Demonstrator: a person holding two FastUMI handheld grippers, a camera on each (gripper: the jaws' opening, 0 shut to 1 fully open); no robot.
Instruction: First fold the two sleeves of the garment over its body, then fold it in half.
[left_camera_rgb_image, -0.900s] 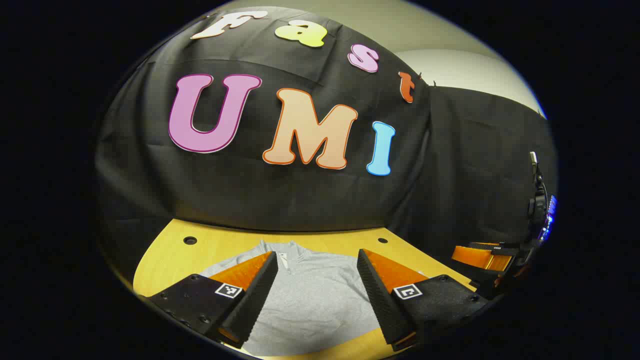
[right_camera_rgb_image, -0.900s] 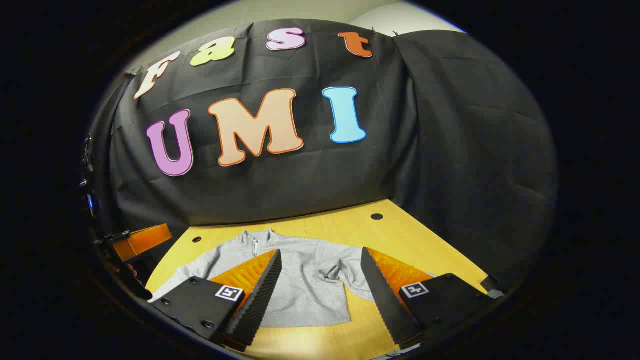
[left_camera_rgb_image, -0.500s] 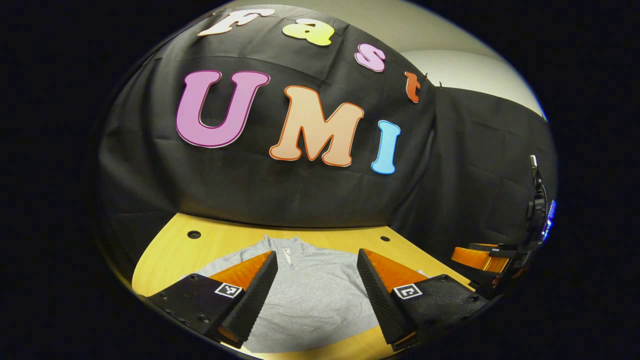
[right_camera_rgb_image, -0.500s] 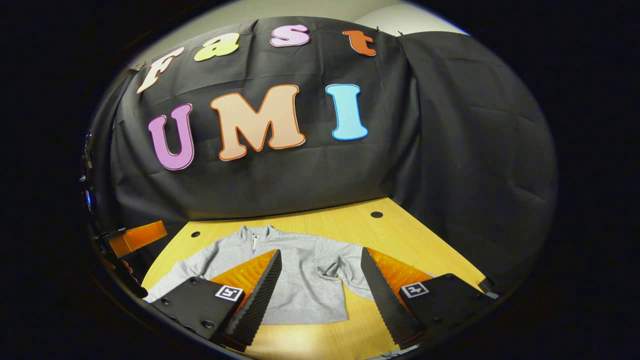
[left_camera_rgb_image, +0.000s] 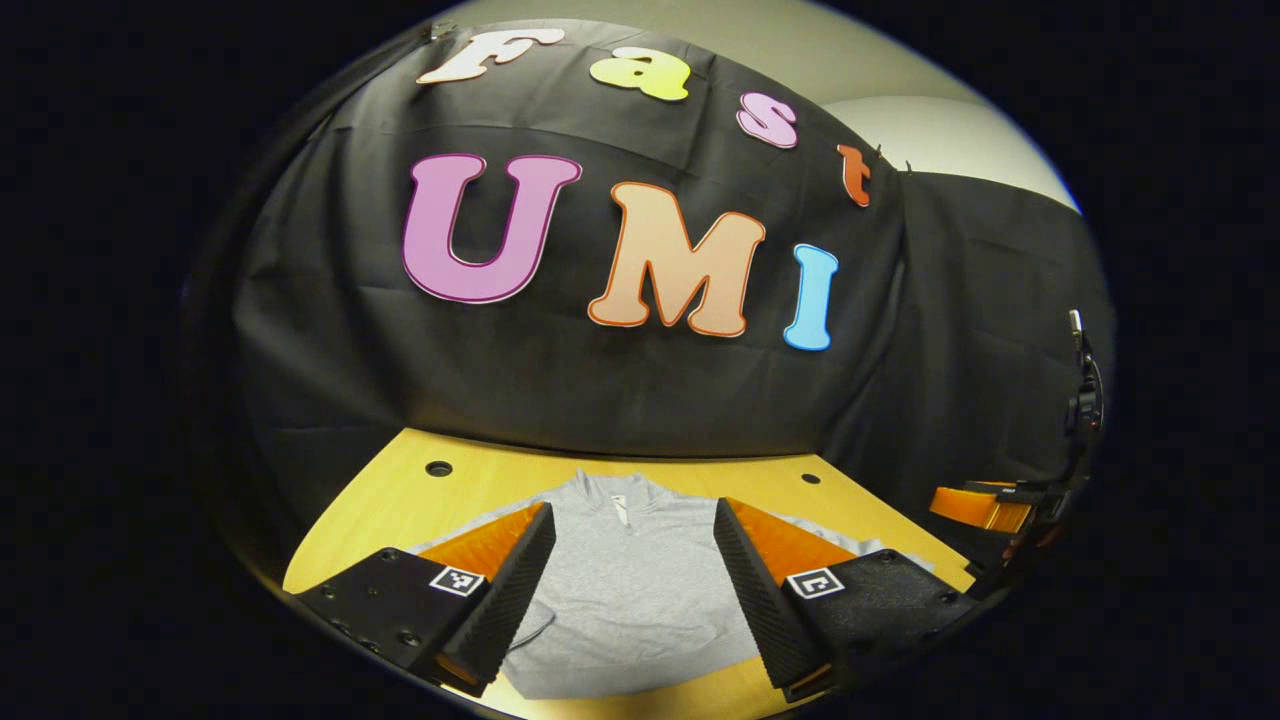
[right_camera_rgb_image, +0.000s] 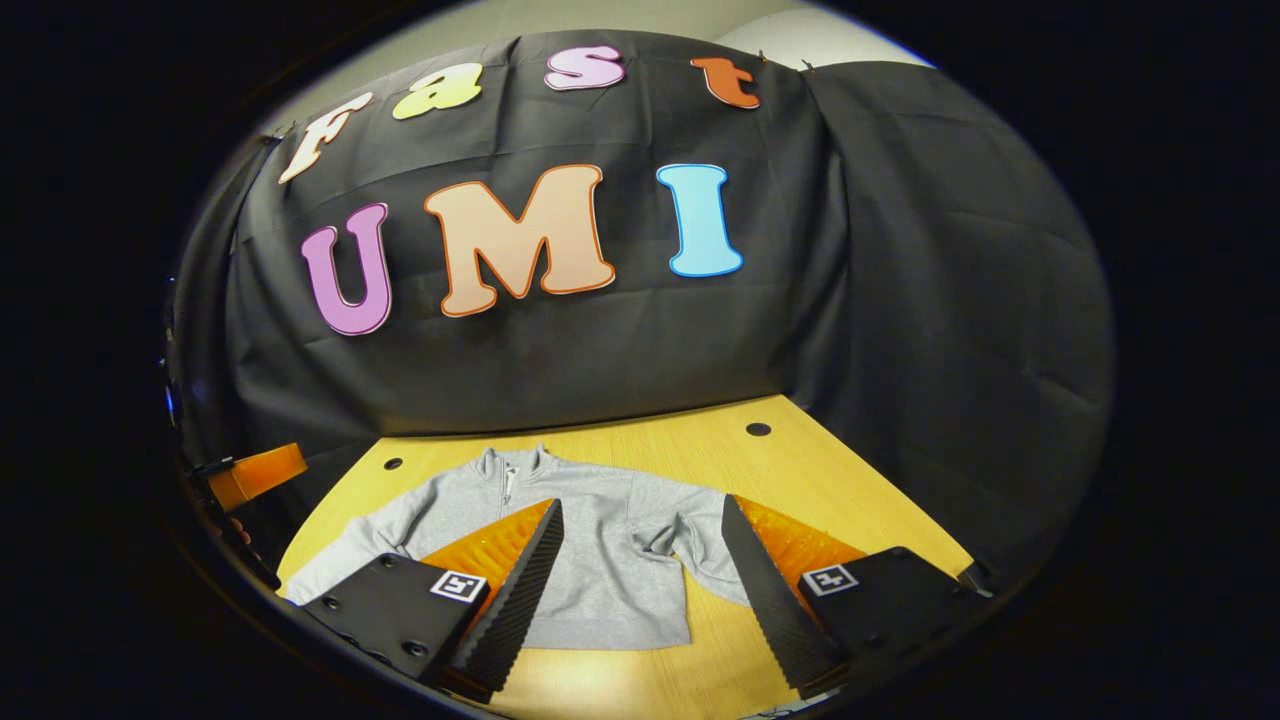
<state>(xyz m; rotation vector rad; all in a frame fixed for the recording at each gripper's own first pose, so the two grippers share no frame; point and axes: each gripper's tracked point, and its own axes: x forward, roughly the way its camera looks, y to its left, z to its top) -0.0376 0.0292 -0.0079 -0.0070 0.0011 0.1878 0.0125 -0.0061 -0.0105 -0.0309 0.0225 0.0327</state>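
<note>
A grey zip-collar sweatshirt (right_camera_rgb_image: 600, 540) lies flat on the yellow wooden table (right_camera_rgb_image: 800, 470), collar toward the booth wall. In the right gripper view its left sleeve (right_camera_rgb_image: 370, 530) stretches out to the side and its right sleeve (right_camera_rgb_image: 700, 550) lies rumpled beside the body. The same sweatshirt (left_camera_rgb_image: 630, 590) appears in the left gripper view between my fingers. My left gripper (left_camera_rgb_image: 632, 535) hovers open above the garment's body. My right gripper (right_camera_rgb_image: 640, 530) is also open, held above the garment's right half. Neither holds anything. The other gripper (left_camera_rgb_image: 985, 505) sits at the right edge of the left gripper view.
The table (left_camera_rgb_image: 400, 500) has small round holes (left_camera_rgb_image: 438, 468) near its back edge, another hole (right_camera_rgb_image: 757, 429) at the far right. Black cloth walls close in behind and to the right. The left gripper (right_camera_rgb_image: 255, 475) is visible at the left edge of the right gripper view.
The left gripper has shifted leftward, so the sweatshirt and wall slid right in its view. The right gripper drifted only slightly. Both stayed open.
</note>
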